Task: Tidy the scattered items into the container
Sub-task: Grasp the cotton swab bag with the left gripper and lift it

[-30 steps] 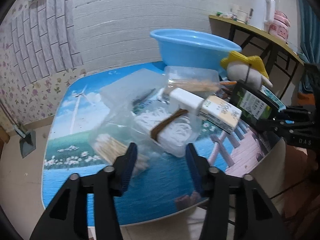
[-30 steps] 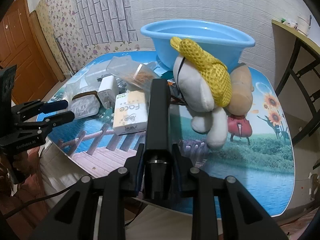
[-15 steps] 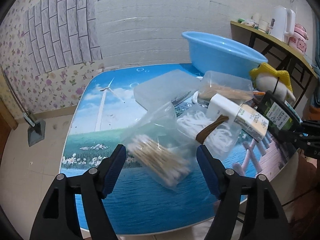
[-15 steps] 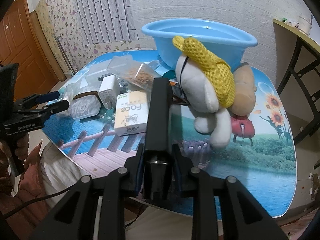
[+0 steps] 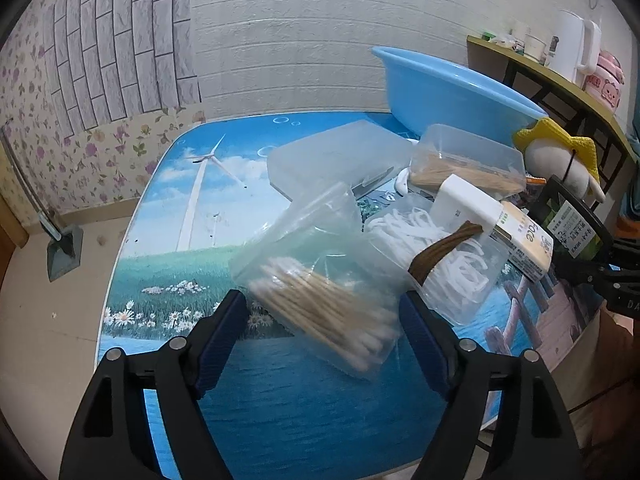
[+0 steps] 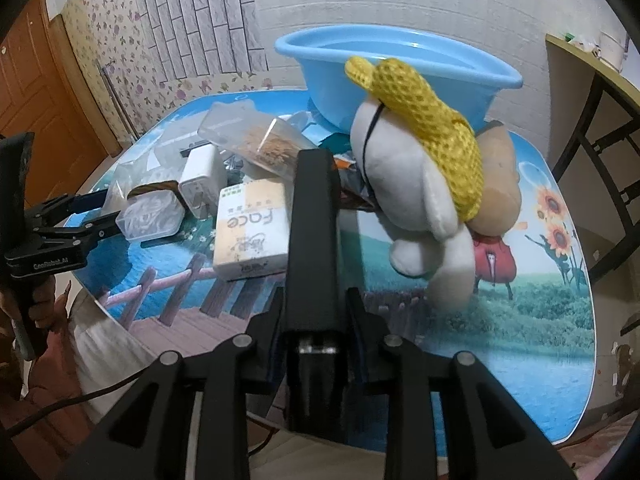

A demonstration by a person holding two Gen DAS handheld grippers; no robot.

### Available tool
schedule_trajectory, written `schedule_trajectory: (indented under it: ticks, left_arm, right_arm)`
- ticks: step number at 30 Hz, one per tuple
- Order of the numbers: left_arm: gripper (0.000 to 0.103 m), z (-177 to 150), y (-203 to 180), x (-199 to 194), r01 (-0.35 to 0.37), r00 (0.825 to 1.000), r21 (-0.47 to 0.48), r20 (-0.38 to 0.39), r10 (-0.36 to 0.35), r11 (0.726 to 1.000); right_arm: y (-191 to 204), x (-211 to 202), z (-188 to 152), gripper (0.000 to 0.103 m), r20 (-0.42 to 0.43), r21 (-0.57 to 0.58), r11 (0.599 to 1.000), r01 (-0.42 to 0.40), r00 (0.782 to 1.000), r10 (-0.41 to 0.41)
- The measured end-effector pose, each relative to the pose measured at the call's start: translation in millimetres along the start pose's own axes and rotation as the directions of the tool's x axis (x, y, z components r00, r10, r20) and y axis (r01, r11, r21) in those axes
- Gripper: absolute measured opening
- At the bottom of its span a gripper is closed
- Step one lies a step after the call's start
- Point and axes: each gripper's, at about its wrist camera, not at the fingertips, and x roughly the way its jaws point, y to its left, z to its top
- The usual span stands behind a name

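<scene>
Nothing visibly binned: blue basin (image 6: 400, 68) looks empty from the right wrist view. Left gripper (image 5: 322, 332), jaws just widening, straddles cotton-swab bag (image 5: 320, 292) ungripped. Right gripper (image 6: 316, 340) clamps black tube (image 6: 314, 220). Table (image 5: 280, 420) clutter remains.

right hand-held gripper (image 6: 316, 312) | clamps black box (image 6: 314, 216) | blue basin (image 6: 400, 76) behind

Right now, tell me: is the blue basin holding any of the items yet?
No. The blue basin shows a bare interior; the plush toy lies outside it.
</scene>
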Motion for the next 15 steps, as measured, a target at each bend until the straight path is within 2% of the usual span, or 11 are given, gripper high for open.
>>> schedule_trajectory:
  ticks: [9,11,13,14,15]
  left_arm:
    - [0.085,1,-7,6,-0.026,1.0,0.028,0.016,0.026,0.999]
    - [0.078,0,-8,5,-0.013,1.0,0.034,0.029,0.012,0.999]
    - [0.057,-1,-11,3,0.007,0.999,0.051,0.042,-0.009,0.999]
    - [0.053,-1,-14,2,0.013,0.999,0.061,0.046,-0.015,0.998]
    - [0.044,-1,-16,2,0.02,0.999,0.07,0.048,-0.023,0.997]
  right_arm:
    - [3,2,-2,0.038,0.025,-0.034,0.999,0.041,0.999,-0.04]
    - [1,3,-3,0.044,0.037,-0.028,0.999,0.038,0.999,-0.037]
    - [4,5,-2,0.049,0.051,-0.034,0.999,0.037,0.998,-0.035]
    - [4,4,-3,0.052,0.057,-0.039,0.999,0.033,0.998,-0.03]
    - [6,4,-4,0.053,0.064,-0.044,0.999,0.032,0.998,-0.029]
